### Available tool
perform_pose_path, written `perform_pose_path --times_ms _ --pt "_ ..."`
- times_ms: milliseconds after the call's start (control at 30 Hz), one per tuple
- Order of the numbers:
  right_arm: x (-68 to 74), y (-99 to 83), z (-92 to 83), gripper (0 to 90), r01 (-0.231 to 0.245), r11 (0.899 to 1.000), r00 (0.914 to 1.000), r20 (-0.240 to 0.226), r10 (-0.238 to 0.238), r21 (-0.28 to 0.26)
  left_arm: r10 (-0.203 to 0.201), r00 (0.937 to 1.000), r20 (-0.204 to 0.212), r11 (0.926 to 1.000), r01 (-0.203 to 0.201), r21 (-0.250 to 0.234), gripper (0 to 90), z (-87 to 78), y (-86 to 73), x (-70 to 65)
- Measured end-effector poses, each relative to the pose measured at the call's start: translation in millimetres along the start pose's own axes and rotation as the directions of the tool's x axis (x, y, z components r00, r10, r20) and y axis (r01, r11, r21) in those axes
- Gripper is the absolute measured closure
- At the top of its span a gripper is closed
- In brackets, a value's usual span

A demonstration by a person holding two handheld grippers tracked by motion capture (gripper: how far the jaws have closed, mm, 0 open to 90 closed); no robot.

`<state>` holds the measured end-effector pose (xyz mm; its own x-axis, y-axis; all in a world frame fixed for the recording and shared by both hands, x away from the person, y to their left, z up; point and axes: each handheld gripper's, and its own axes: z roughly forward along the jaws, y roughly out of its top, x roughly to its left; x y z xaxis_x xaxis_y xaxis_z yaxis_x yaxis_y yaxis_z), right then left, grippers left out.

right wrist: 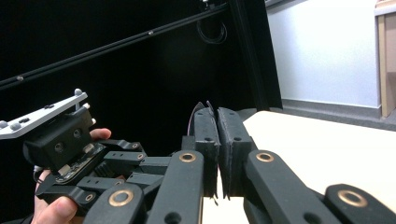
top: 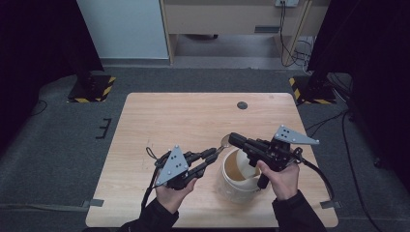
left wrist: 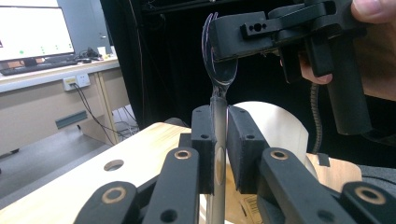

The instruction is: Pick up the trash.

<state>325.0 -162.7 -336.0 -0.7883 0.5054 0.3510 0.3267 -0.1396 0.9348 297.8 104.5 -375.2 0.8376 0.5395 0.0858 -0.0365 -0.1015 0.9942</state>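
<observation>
A clear plastic fork [top: 225,141] is held in the air between both grippers, over the left rim of a white paper cup [top: 237,190] on the wooden table. My left gripper [top: 213,153] is shut on the fork's handle [left wrist: 218,122], which runs up between its jaws. My right gripper [top: 232,140] is shut on the fork's head, and its tines [left wrist: 208,28] stick out past the jaw. In the right gripper view the fork's edge [right wrist: 198,110] peeks out beside my right gripper's [right wrist: 218,140] closed jaws. The cup [left wrist: 275,126] stands behind the fork.
The table [top: 183,116] has a small dark round hole [top: 242,105] near its far edge, also seen as the hole [left wrist: 113,164] in the left gripper view. Black stands with striped bases [top: 92,89] flank the table's far corners. A desk with a monitor [left wrist: 32,32] stands beyond.
</observation>
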Motion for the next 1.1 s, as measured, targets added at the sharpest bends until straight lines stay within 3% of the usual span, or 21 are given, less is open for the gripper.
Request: perform_pose_path --times_ms 133,267,367,467,567,633,700,733,767,800,900,967,1033,1100 --pt "-0.4 1.4 -1.8 87.6 0.016 1.000 0.9998 0.012 -0.015 -0.005 -0.027 0.9996 0.006 0.9996 0.027 0.005 78.3 -5.0 -0.7 2.5" --pt "-0.6 5.5 -9.2 87.6 0.048 0.998 0.9980 0.042 -0.047 -0.029 -0.037 0.9992 -0.013 0.9989 0.037 0.029 73.4 -23.2 -6.5 11.7" --pt "-0.9 8.9 -14.2 87.6 0.064 0.997 0.9966 0.055 -0.062 -0.050 -0.067 0.9963 -0.054 0.9948 0.071 0.073 70.4 -43.3 -18.6 24.7" --pt "-1.4 12.1 -18.8 87.6 0.075 0.995 0.9953 0.066 -0.071 -0.066 -0.102 0.9883 -0.113 0.9832 0.118 0.139 65.8 -63.8 -36.7 40.7" --pt "-1.8 14.4 -22.1 87.7 0.085 0.994 0.9939 0.076 -0.080 -0.073 -0.129 0.9743 -0.184 0.9625 0.168 0.213 57.8 -81.9 -59.2 57.1" --pt "-2.1 15.2 -23.9 87.7 0.097 0.993 0.9921 0.086 -0.091 -0.071 -0.162 0.9622 -0.219 0.9507 0.212 0.227 50.3 -92.8 -74.5 67.9" --pt "-2.1 15.8 -25.6 87.7 0.108 0.992 0.9904 0.094 -0.101 -0.067 -0.202 0.9466 -0.252 0.9290 0.266 0.257 45.2 -101.0 -85.4 78.0" --pt "-2.1 16.2 -26.5 87.7 0.111 0.992 0.9897 0.098 -0.105 -0.065 -0.200 0.9419 -0.270 0.9197 0.275 0.280 42.0 -103.2 -89.2 82.3" --pt "-2.1 16.4 -27.5 87.7 0.117 0.991 0.9887 0.102 -0.110 -0.064 -0.184 0.9407 -0.285 0.9128 0.271 0.306 37.4 -104.8 -92.5 85.7" --pt "-2.3 16.8 -28.3 87.7 0.125 0.990 0.9873 0.107 -0.118 -0.063 -0.159 0.9414 -0.298 0.9105 0.256 0.325 35.5 -105.8 -96.1 88.2" --pt "-2.2 17.9 -31.9 87.7 0.137 0.989 0.9841 0.121 -0.130 -0.058 -0.127 0.9448 -0.302 0.8817 0.247 0.402 29.1 -104.3 -108.0 95.3" --pt "-1.8 18.6 -34.1 87.7 0.147 0.988 0.9819 0.129 -0.139 -0.053 -0.128 0.9466 -0.296 0.8524 0.257 0.455 25.6 -101.8 -116.3 99.7" --pt "-1.6 19.1 -35.8 87.7 0.153 0.987 0.9804 0.134 -0.145 -0.051 -0.131 0.9434 -0.304 0.8190 0.276 0.503 24.2 -99.3 -123.5 103.5" --pt "-1.5 19.7 -37.3 87.7 0.154 0.987 0.9798 0.137 -0.146 -0.050 -0.132 0.9414 -0.310 0.7931 0.288 0.537 23.1 -97.8 -127.3 107.1"
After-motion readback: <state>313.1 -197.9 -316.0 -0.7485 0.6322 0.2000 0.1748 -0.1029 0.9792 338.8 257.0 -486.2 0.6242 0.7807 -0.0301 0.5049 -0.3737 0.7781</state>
